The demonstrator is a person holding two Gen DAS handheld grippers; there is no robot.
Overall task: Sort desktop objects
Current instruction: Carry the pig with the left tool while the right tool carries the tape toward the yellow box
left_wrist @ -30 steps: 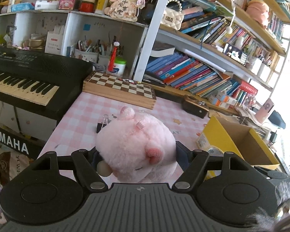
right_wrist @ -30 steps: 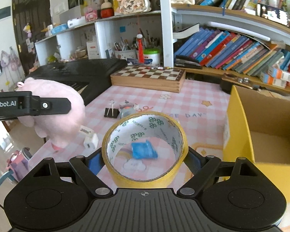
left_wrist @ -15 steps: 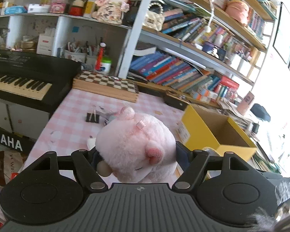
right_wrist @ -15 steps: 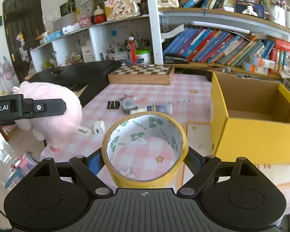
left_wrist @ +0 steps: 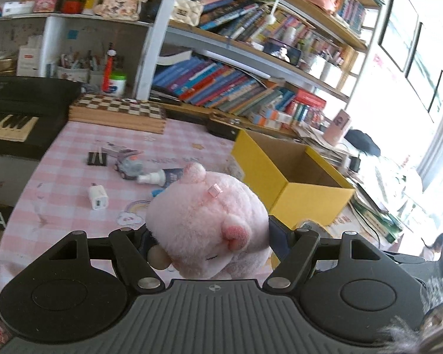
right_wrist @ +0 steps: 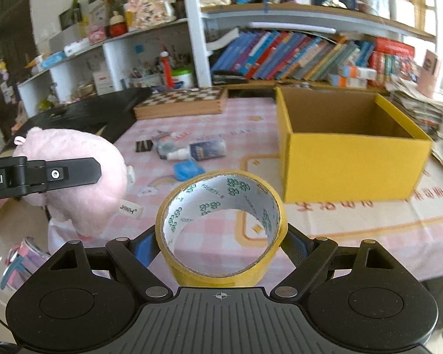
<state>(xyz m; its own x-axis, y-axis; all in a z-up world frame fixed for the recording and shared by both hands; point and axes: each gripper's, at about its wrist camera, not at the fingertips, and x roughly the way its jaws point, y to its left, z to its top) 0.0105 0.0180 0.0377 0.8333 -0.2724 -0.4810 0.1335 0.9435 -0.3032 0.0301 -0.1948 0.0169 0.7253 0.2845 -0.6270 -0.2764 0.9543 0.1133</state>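
Note:
My left gripper (left_wrist: 208,234) is shut on a pink plush pig (left_wrist: 209,221), held in the air over the near edge of the pink checked table (left_wrist: 59,183). The same pink plush pig (right_wrist: 82,183) shows at the left of the right wrist view, with one finger (right_wrist: 59,174) of the left gripper across it. My right gripper (right_wrist: 221,236) is shut on a roll of yellow tape (right_wrist: 221,230), its hole facing the camera. An open yellow cardboard box (right_wrist: 351,147) stands on the table ahead and to the right; the yellow box (left_wrist: 283,174) lies just beyond the pig in the left wrist view.
Small things lie mid-table: a black binder clip (left_wrist: 97,158), a white charger plug (left_wrist: 98,199), a dark tube (right_wrist: 206,149), a blue packet (right_wrist: 187,168). A chessboard box (right_wrist: 180,103) sits at the back, a black keyboard (left_wrist: 14,112) to the left, crowded bookshelves (left_wrist: 251,82) behind.
Both grippers have swung to the right with their loads. The yellow box has come further into both views and the keyboard has slid off to the left. Both grips are unchanged.

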